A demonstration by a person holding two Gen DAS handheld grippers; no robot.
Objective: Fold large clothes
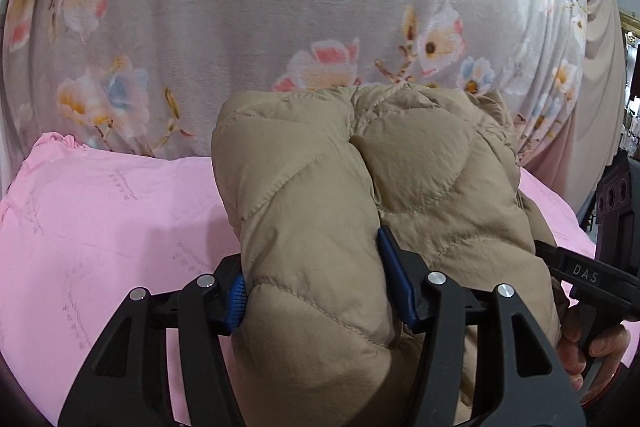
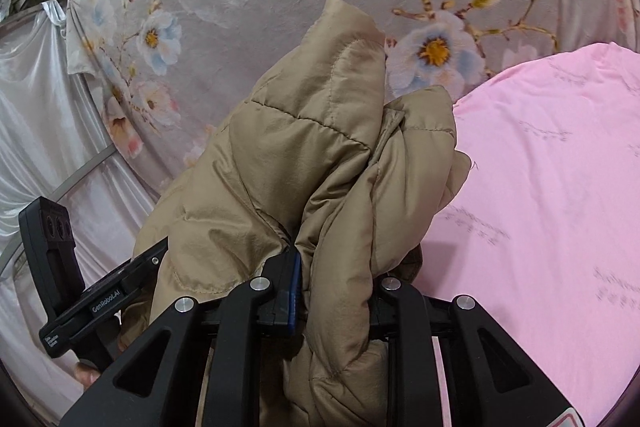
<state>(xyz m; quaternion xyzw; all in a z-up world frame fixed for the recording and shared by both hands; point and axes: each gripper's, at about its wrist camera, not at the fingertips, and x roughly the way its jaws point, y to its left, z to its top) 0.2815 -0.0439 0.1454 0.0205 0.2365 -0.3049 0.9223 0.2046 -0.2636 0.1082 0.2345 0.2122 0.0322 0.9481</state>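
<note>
Puffy tan coat (image 1: 360, 195) — soft, light, probably slippery. Pinched by left tongs (image 1: 316, 291) and right tongs (image 2: 336, 299) — best grabbed on thick quilted folds.

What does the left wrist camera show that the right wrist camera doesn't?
Only the left wrist view shows the left gripper clamped on the tan puffer jacket, and a hand at the right edge. Only the right wrist view shows the right gripper pinching the jacket, plus a white satin drape. Both show the pink sheet and floral blanket.
</note>
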